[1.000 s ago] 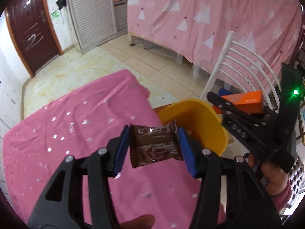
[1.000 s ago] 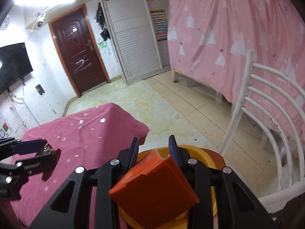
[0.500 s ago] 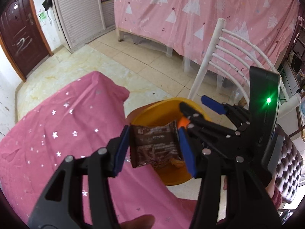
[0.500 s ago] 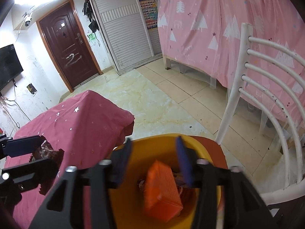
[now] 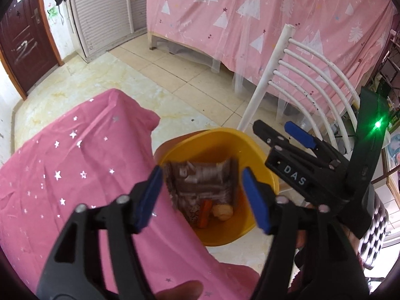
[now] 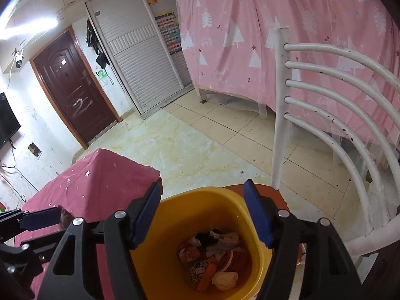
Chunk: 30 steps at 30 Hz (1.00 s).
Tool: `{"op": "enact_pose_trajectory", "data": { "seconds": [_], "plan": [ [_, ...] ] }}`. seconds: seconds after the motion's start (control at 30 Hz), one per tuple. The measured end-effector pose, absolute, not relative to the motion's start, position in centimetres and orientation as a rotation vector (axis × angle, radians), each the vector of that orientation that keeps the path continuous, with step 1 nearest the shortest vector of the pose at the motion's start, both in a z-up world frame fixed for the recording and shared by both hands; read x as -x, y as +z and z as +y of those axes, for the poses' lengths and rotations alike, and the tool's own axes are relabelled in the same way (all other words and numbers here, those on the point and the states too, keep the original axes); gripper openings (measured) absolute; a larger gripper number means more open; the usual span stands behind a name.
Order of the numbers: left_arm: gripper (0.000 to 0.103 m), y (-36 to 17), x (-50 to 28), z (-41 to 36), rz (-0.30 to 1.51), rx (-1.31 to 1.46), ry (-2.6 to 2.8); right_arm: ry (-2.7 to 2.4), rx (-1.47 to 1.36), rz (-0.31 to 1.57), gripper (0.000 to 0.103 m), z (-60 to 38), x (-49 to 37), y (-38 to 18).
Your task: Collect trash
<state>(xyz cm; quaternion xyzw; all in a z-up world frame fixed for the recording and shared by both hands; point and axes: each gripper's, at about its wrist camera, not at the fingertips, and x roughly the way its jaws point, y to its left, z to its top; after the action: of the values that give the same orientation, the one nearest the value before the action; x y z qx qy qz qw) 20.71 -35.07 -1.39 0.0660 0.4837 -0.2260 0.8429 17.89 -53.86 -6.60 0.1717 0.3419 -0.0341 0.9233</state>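
Observation:
A yellow bin (image 5: 250,145) stands just past the table's corner, with several wrappers and an orange box (image 6: 206,277) lying at its bottom. My left gripper (image 5: 202,197) hangs over the bin's near rim with its jaws opening. A brown snack wrapper (image 5: 202,182), blurred, sits between the blue pads with a thin gap on each side. My right gripper (image 6: 202,215) is over the bin (image 6: 200,200), jaws opening and nothing between them. In the left wrist view the right gripper (image 5: 273,127) reaches in from the right.
A table under a pink starred cloth (image 5: 75,162) lies left of the bin. A white slatted chair (image 6: 325,100) stands close on the right. Behind it hangs a pink tree-print curtain (image 5: 250,25). Tiled floor runs back to a dark door (image 6: 72,92).
The right gripper let go of the orange box, which dropped into the bin. The left gripper carried the brown wrapper over the bin and its jaws have spread off it.

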Motion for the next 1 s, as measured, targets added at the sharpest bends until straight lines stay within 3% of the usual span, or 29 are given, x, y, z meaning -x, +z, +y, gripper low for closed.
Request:
{"op": "enact_pose_trajectory", "data": {
  "seconds": [0.23,0.3,0.37,0.57,1.0],
  "plan": [
    [0.077,-0.8,-20.2,-34.1,1.002,-0.118,-0.48,-0.061,-0.339,0.699,0.062,-53.2,-17.8,-6.3],
    [0.087,-0.3,-20.2,-33.1,0.983,-0.09,-0.506,-0.061,-0.336,0.697,0.062,-53.0,-17.7,-6.3],
    [0.096,0.3,-20.0,-32.2,0.952,-0.065,-0.514,-0.06,-0.327,0.699,0.069,-52.5,-17.8,-6.2],
    [0.097,1.3,-19.5,-28.9,0.908,-0.01,-0.494,-0.035,-0.289,0.664,0.085,-50.5,-17.2,-4.7],
    [0.097,2.7,-15.7,-19.6,0.704,0.009,-0.268,0.126,-0.085,0.596,0.089,-39.6,-14.3,-0.7]
  ]
}}
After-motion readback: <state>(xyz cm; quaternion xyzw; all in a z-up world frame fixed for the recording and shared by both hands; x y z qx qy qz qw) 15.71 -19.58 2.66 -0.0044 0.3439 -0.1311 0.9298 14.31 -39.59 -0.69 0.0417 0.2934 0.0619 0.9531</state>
